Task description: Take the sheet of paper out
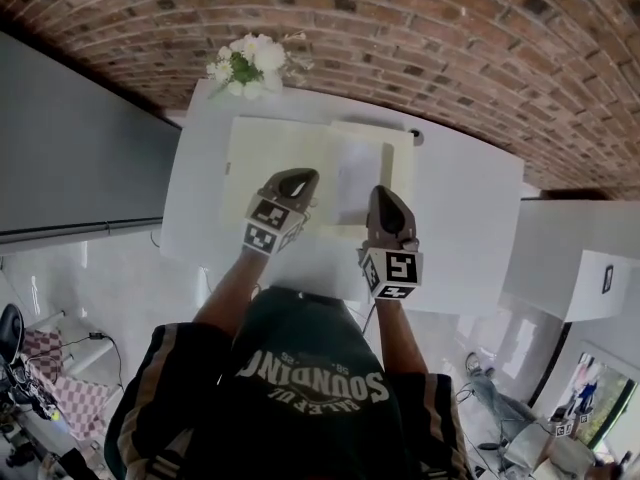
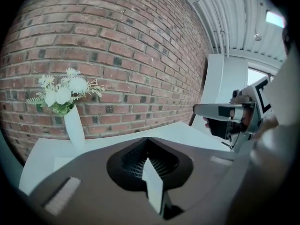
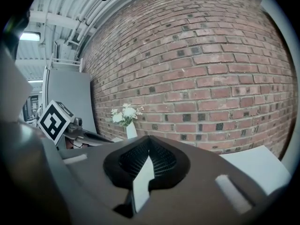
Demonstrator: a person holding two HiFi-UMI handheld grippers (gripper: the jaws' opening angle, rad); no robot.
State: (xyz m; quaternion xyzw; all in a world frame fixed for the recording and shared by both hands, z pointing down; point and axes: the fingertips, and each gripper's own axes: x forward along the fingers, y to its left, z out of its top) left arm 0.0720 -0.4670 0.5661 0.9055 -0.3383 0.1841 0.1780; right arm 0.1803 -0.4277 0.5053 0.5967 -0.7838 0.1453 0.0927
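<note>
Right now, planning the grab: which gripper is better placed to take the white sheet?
Right, probably. The right gripper sits at the edge of the white sheet; the left gripper is over bare folder. Both jaws are shut.

The left claw [image 2: 148, 138] fills the lower half of the view, its two dark jaws meeting at the tips, ribbed pads facing each other. A narrow pale sliver [image 2: 153, 184] shows in the slit between them; what it is cannot be told. Beyond the tips lies a white counter [image 2: 187, 130]. A white vase [image 2: 74, 128] stands upright at its far left, holding white flowers [image 2: 63, 93], just before a brick wall [image 2: 126, 50]. At right the right claw [image 2: 201, 110] reaches in level above the counter, its marker cube [image 2: 262, 95] partly in view. Pipes [image 2: 229, 18] run along the ceiling.
</note>
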